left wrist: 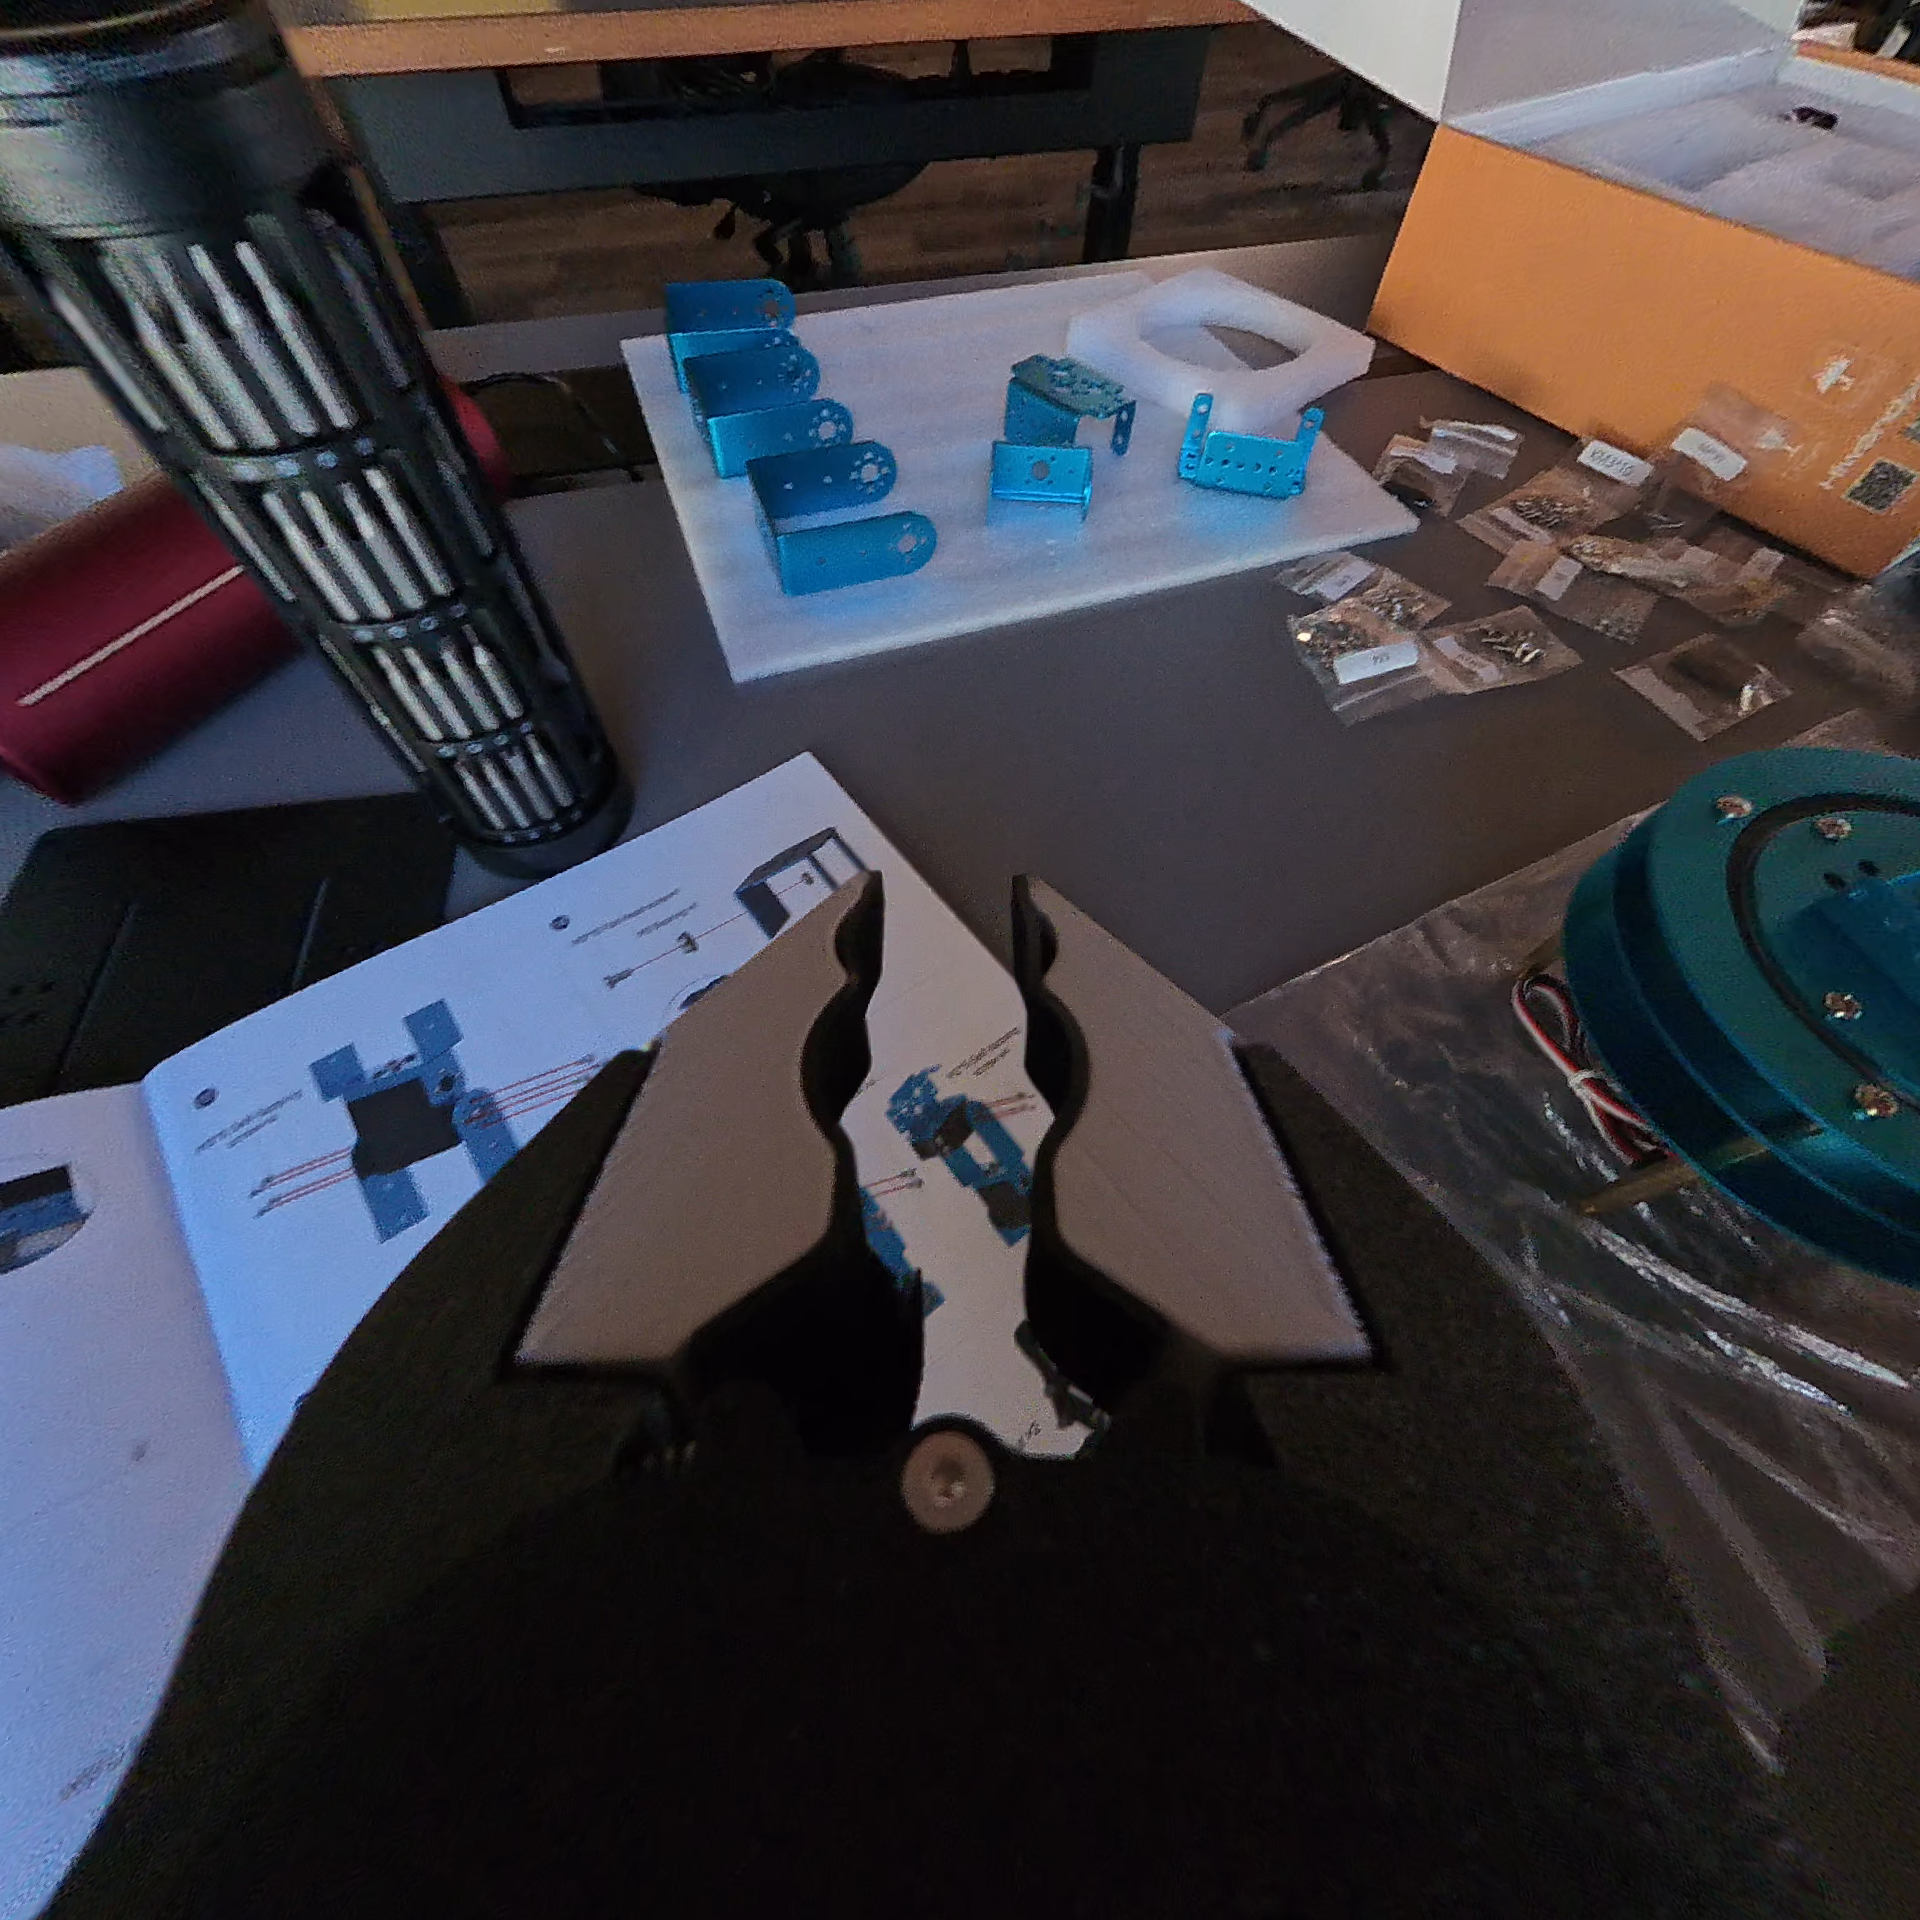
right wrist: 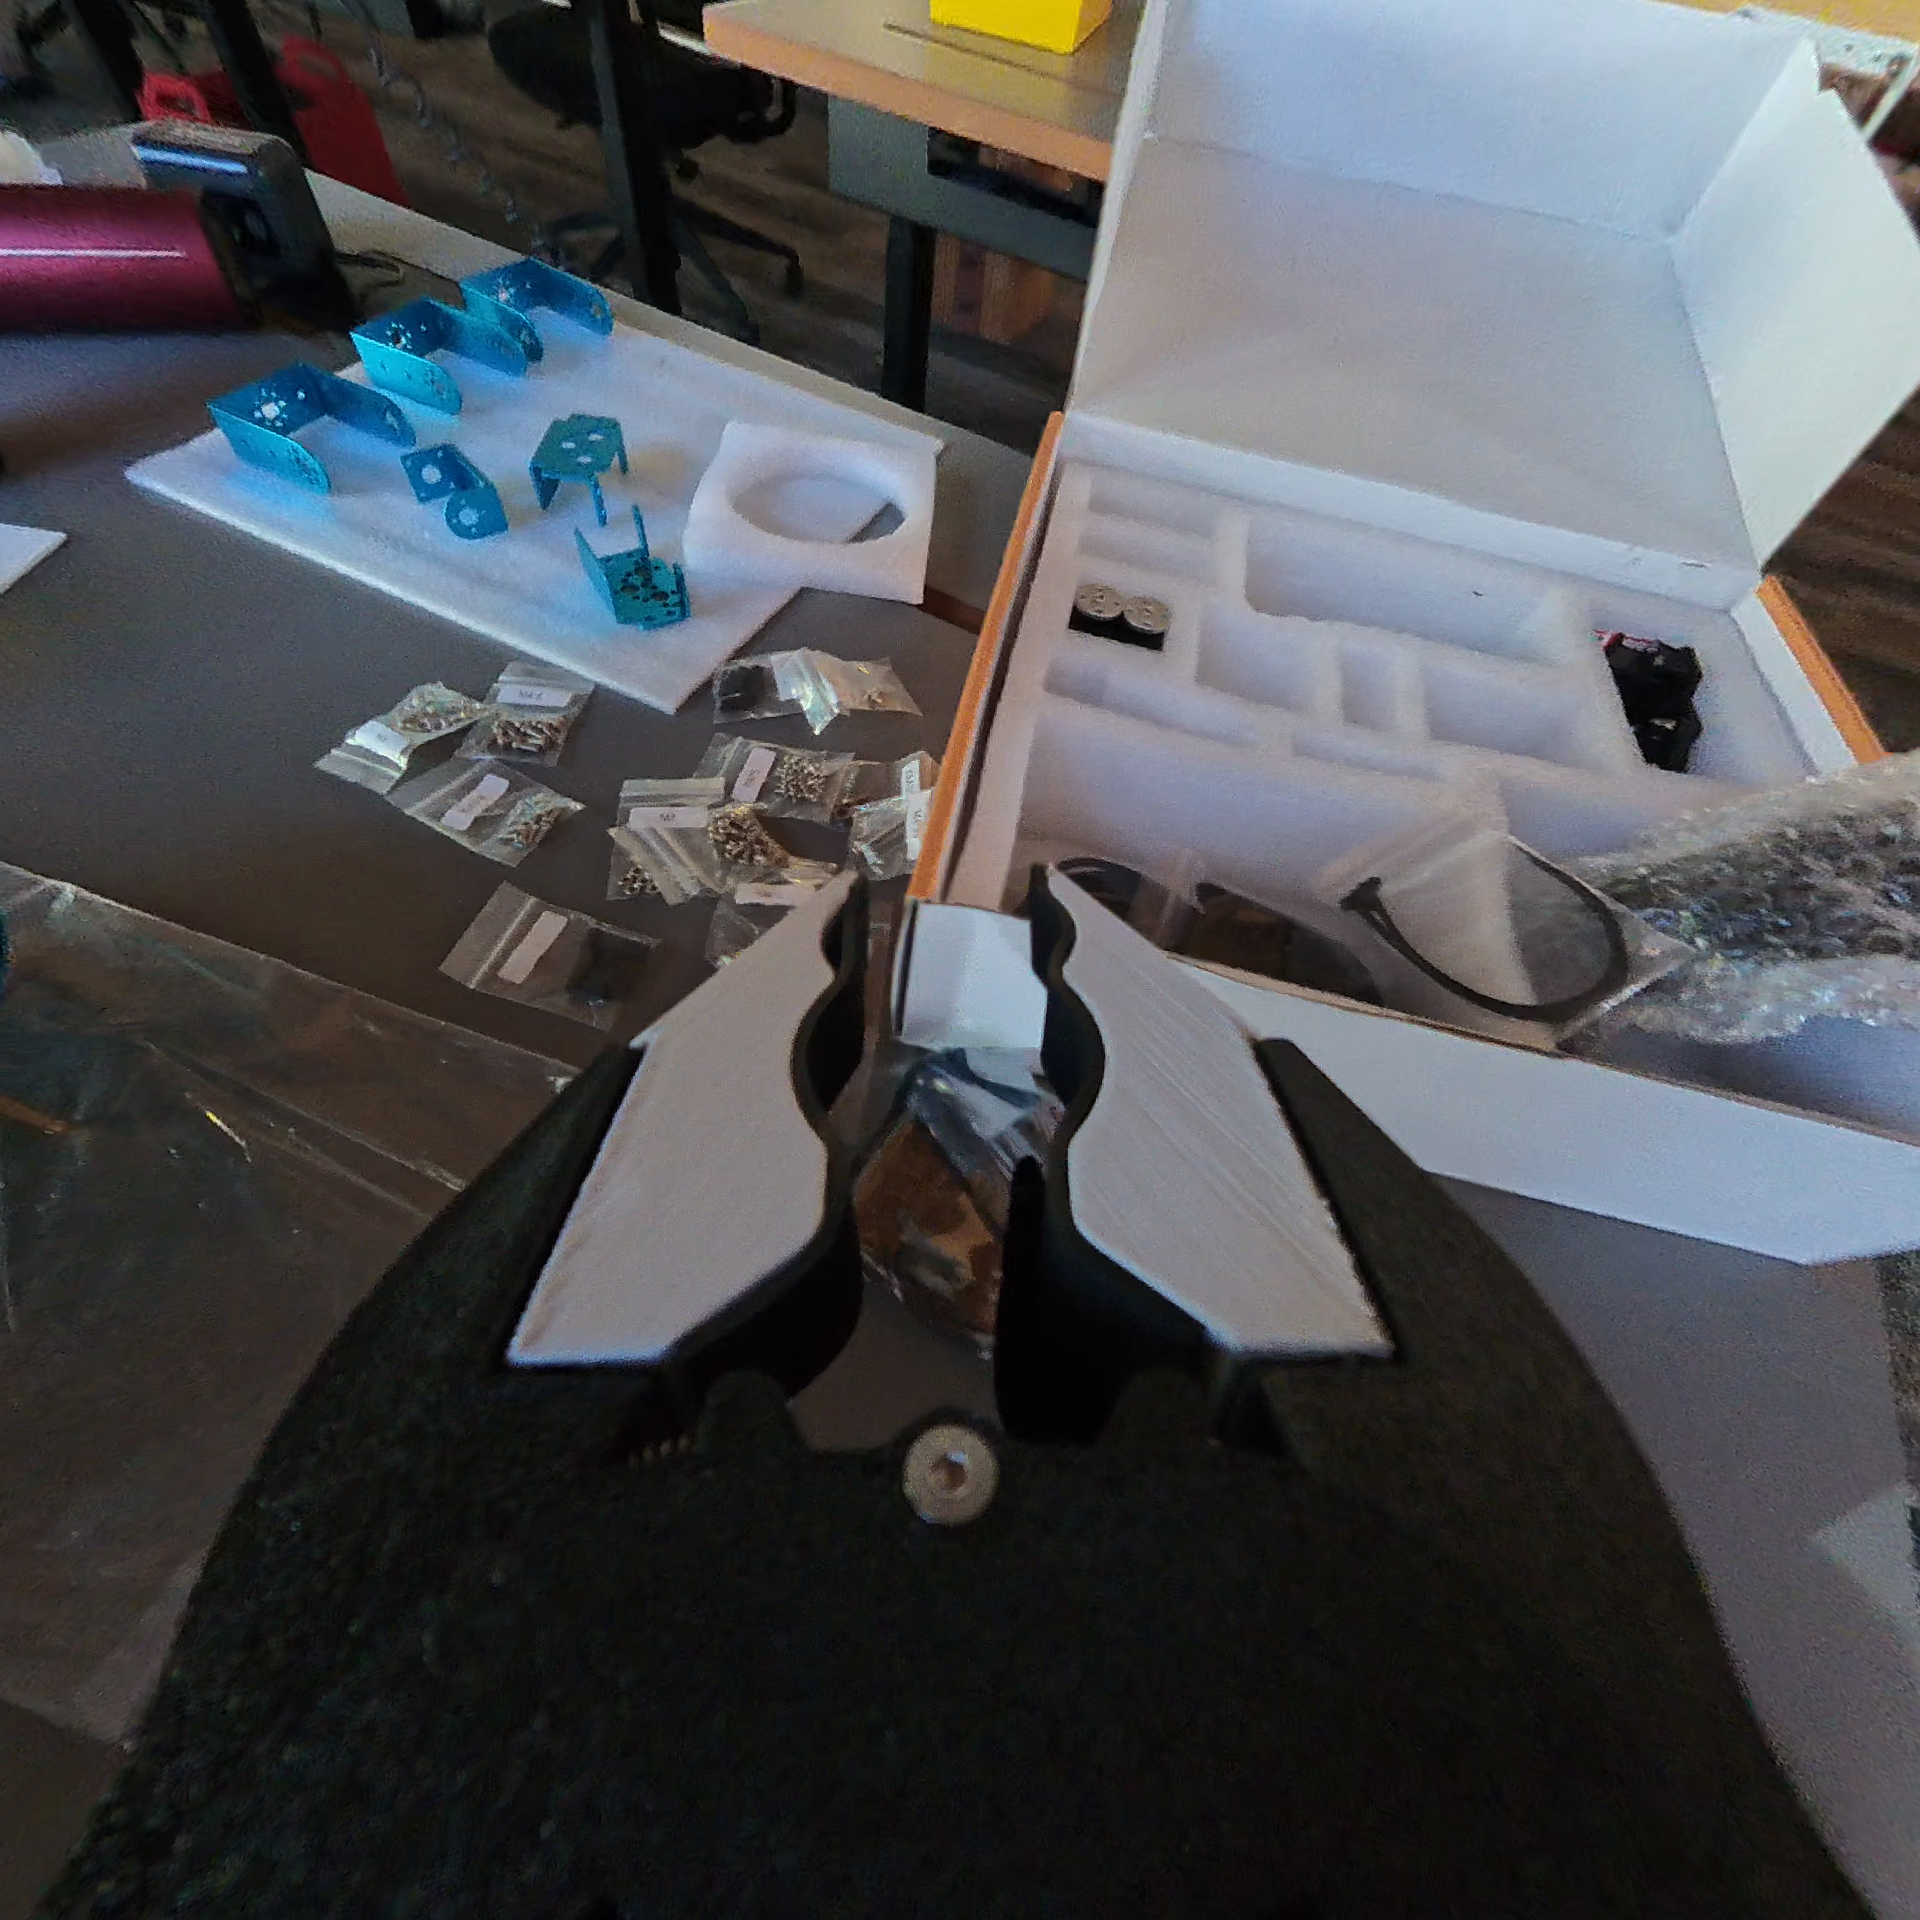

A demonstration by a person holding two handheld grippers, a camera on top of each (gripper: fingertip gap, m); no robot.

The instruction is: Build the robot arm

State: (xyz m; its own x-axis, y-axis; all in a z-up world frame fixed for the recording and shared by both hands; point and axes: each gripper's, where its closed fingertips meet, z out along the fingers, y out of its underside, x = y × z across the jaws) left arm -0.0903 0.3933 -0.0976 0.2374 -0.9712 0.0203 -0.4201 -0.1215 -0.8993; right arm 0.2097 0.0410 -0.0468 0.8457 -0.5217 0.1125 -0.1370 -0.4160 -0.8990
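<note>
My left gripper (left wrist: 948, 883) is open and empty. It hovers over an open instruction booklet (left wrist: 436, 1049) on the grey table. A teal round turntable base (left wrist: 1766, 997) with wires sits on clear plastic to its right. My right gripper (right wrist: 948, 894) is open, its tips at the near corner of an open white and orange kit box (right wrist: 1507, 1132). A shiny plastic bag (right wrist: 935, 1184) shows in the gap between its fingers. I cannot tell whether the fingers touch it.
Blue metal brackets (left wrist: 821, 447) stand on a white foam sheet (left wrist: 1039, 582), also in the right wrist view (right wrist: 416, 384). Small screw bags (right wrist: 644, 790) lie between the sheet and the box. A black slotted cylinder (left wrist: 343, 540) stands at left beside a maroon case (left wrist: 114, 634). The grippers' ends are close to 45 cm from one another. My left gripper's tips are some 15 cm from the black slotted cylinder (left wrist: 343, 540).
</note>
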